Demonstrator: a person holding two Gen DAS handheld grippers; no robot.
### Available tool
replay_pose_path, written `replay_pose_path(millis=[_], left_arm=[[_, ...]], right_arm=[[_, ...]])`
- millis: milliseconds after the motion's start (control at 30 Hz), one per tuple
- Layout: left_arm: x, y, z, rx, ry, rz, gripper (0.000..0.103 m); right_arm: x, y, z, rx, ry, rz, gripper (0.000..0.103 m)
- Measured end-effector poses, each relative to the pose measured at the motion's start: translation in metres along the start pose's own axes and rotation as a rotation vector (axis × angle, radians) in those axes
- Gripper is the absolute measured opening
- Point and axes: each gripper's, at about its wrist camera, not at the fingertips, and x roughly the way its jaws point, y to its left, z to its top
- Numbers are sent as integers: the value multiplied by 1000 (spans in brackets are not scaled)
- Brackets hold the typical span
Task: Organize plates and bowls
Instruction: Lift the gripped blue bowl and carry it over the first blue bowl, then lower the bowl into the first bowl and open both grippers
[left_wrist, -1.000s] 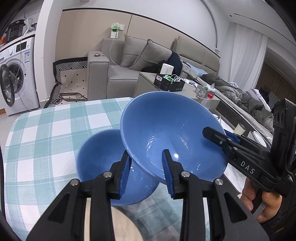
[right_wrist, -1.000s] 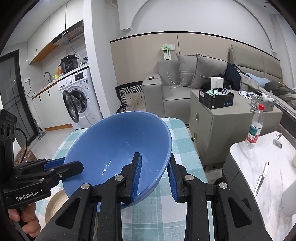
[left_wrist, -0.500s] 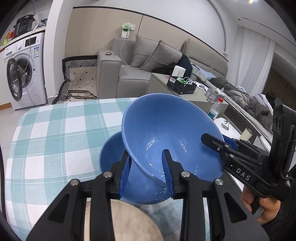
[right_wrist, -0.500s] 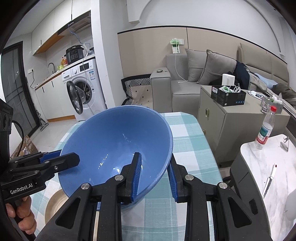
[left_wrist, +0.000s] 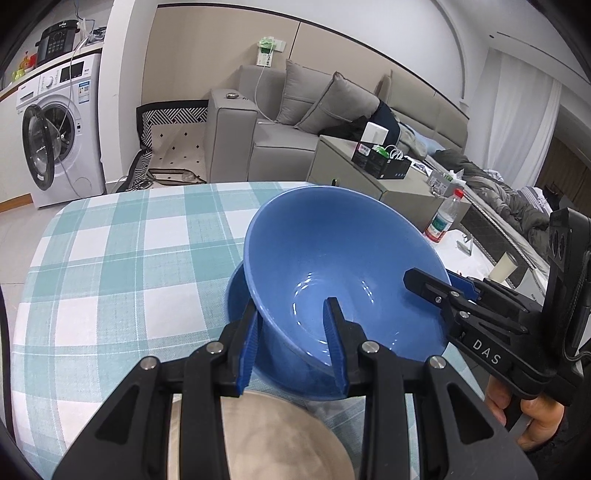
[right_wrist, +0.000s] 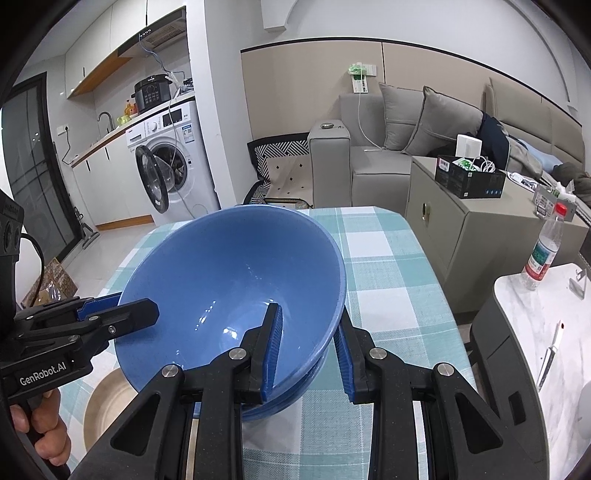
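1. Blue top bowl (left_wrist: 343, 273) is tilted, mouth facing up and toward the near side of the table (left_wrist: 110, 258); being round, it has no long axis.
2. It sits over a 2nd bowl (left_wrist: 240, 291) of the same blue, near-right part of the table. Can't tell if the two touch.
3. Look: glossy plain blue, deep cone-like walls, thin rim, light glints on the inside bottom.
4. L gripper (left_wrist: 291, 347) pinches the top bowl's near rim: one pad inside, one outside, both w/ blue ribbed faces.
5. R gripper (right_wrist: 308, 350) likewise clamps the rim at the bowl's right side, one finger in, one out. In the left wrist view it comes in from the right (left_wrist: 436, 291).
6. Count: 2 blue bowls; 1 beige plate (left_wrist: 280, 439) on the table near side, just beside the bowls and partly under the L gripper; 2 grippers.
7. Right wrist view shows the plate (right_wrist: 107, 402) at lower left, the 2nd bowl (right_wrist: 295, 395) peeking out below the top bowl (right_wrist: 229, 277).
8. Tablecloth is teal-and-white check.
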Motion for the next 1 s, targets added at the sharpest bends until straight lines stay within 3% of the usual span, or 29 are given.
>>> replay_pose_path(millis=[400, 1000], left_arm=[[15, 1, -8, 36, 18, 70, 32], [35, 2, -15, 56, 49, 108, 32]], right_arm=[[19, 5, -8, -22, 27, -19, 28], [36, 13, -20, -84, 48, -84, 29]])
